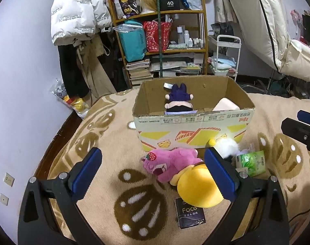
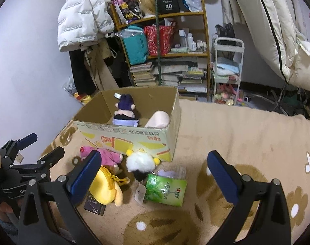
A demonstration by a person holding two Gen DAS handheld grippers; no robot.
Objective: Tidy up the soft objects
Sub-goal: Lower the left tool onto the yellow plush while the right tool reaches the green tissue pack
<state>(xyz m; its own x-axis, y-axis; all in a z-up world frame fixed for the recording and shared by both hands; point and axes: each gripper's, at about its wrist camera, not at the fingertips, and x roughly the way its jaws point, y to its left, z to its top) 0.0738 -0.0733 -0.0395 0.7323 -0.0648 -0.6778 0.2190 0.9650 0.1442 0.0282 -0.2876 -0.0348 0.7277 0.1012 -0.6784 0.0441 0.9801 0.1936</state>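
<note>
An open cardboard box (image 1: pixel 193 123) (image 2: pixel 126 135) stands on a beige blanket and holds a purple-haired doll (image 1: pixel 178 101) (image 2: pixel 125 112) and a pale pink soft item (image 1: pixel 226 105) (image 2: pixel 158 119). In front of it lie a pink plush bear (image 1: pixel 171 163) (image 2: pixel 106 156), a yellow plush (image 1: pixel 197 187) (image 2: pixel 106 185) and a white fluffy toy (image 1: pixel 226 146) (image 2: pixel 139 162). My left gripper (image 1: pixel 153 174) is open, just above the pink and yellow plush. My right gripper (image 2: pixel 155 175) is open and empty, above the green packet (image 2: pixel 165 189).
A green tissue packet (image 1: pixel 252 162) and a dark "Face" tissue pack (image 1: pixel 191 216) (image 2: pixel 94 203) lie by the toys. Behind the bed stand a cluttered bookshelf (image 1: pixel 165 40) (image 2: pixel 165 40), hanging coats (image 1: pixel 79 14) and a white cart (image 1: pixel 226 57). The blanket (image 2: pixel 246 134) stretches right.
</note>
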